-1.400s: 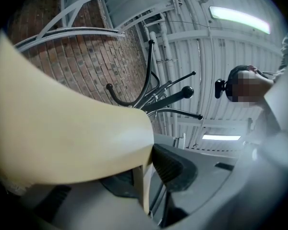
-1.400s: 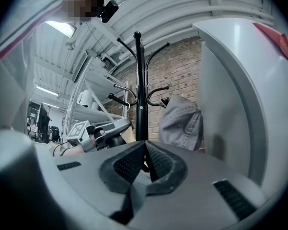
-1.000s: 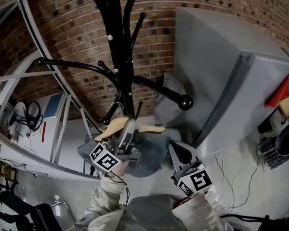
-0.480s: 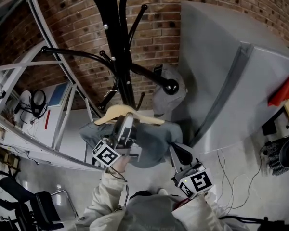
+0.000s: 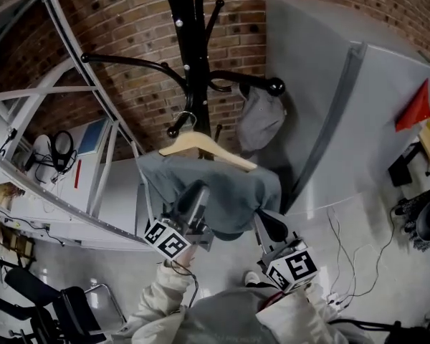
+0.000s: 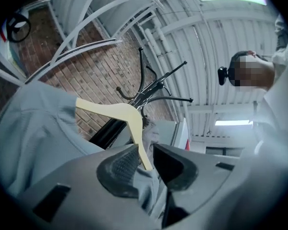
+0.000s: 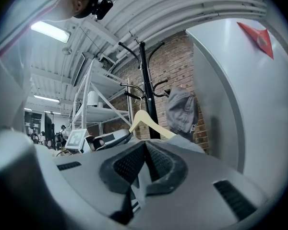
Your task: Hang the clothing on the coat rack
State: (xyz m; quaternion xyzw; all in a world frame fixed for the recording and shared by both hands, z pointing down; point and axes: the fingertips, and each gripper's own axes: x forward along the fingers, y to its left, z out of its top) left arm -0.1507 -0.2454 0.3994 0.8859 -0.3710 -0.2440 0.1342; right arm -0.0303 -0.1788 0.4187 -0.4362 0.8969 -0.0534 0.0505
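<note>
A grey garment (image 5: pixel 222 192) drapes a wooden hanger (image 5: pixel 208 147), whose hook sits on a low arm of the black coat rack (image 5: pixel 190 41). My left gripper (image 5: pixel 199 196) points up at the garment's front, below the hanger. In the left gripper view its jaws (image 6: pixel 145 157) are closing, with a gap still showing. The hanger's end (image 6: pixel 141 152) and loose grey cloth (image 6: pixel 33 128) lie in that gap. My right gripper (image 5: pixel 267 224) is at the garment's lower right edge. Its pads (image 7: pixel 145 152) meet on a fold of the grey cloth.
A grey cap (image 5: pixel 260 117) hangs from a knobbed rack arm to the right of the hanger. A tall grey cabinet (image 5: pixel 322 84) stands close on the right, white shelving (image 5: pixel 72 99) on the left, and a brick wall (image 5: pixel 129 92) behind. Cables (image 5: pixel 344 242) trail on the floor.
The hanger and garment rose, and the hook came onto the rack arm. My left gripper slid from the hanger down onto the garment. The right gripper stayed at the hem.
</note>
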